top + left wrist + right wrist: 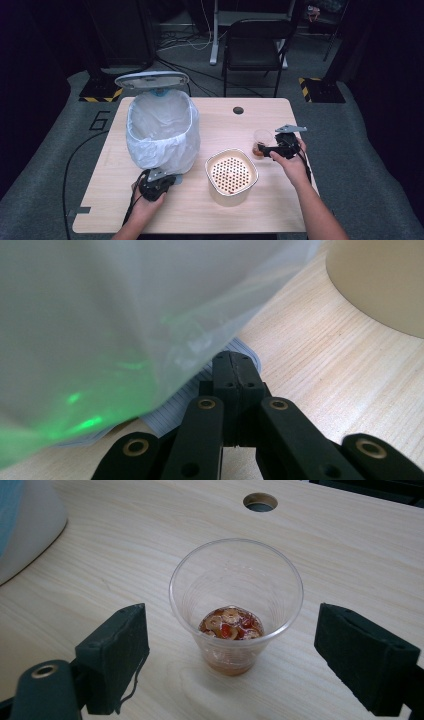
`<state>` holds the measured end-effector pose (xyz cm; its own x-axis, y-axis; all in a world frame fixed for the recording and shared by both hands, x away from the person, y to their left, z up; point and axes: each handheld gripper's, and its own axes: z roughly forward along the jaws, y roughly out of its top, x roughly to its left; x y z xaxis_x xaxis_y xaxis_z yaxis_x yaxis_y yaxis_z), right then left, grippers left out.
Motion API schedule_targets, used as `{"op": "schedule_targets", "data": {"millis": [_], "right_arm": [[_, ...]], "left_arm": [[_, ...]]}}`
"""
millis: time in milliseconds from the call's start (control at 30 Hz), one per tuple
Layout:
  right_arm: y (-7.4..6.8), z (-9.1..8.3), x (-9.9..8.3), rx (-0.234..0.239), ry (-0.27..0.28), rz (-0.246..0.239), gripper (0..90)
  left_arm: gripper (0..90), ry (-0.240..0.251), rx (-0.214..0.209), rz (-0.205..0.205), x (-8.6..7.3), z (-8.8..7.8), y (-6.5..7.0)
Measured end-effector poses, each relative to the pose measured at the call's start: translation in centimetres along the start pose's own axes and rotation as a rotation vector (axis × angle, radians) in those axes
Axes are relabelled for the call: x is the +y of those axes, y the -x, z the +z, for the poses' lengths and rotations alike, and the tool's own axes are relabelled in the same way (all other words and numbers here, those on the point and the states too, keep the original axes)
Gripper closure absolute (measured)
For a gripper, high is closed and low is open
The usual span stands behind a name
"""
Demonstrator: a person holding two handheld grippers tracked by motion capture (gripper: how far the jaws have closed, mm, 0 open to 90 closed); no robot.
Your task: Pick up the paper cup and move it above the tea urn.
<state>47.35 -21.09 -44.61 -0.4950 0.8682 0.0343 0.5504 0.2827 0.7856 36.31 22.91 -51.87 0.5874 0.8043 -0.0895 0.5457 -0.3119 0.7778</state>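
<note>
a: so where's this at? looks early to me. the right gripper (232,655) has its jaws spread wide either side of the clear cup (236,605), not touching it, so nothing's been picked up.

b: agreed. the cup sits on the table (210,215) just right of the cream strainer bowl (231,173), with soggy reddish bits and a little liquid at the bottom.

a: strainer looks empty. the bin (161,131) has a white liner, lid up.

b: left gripper (234,371) is closed on nothing, parked at the bin's foot on what looks like its pedal. grabbing and tipping the cup are still to do, i'd guess.
</note>
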Motion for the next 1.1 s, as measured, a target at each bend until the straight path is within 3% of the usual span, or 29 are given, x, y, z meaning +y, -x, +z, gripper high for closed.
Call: {"op": "schedule_targets", "data": {"millis": [433, 1100], "right_arm": [[0.0, 2.2, 0.5, -0.012, -0.003, -0.001, 11.9], [0.0, 4.2, -0.2, -0.03, -0.036, -0.004, 15.0]], "left_arm": [[90.0, 0.002, -0.002, -0.002, 0.0, 0.0, 0.0], [90.0, 0.006, -0.006, -0.008, 0.0, 0.0, -0.1]]}}
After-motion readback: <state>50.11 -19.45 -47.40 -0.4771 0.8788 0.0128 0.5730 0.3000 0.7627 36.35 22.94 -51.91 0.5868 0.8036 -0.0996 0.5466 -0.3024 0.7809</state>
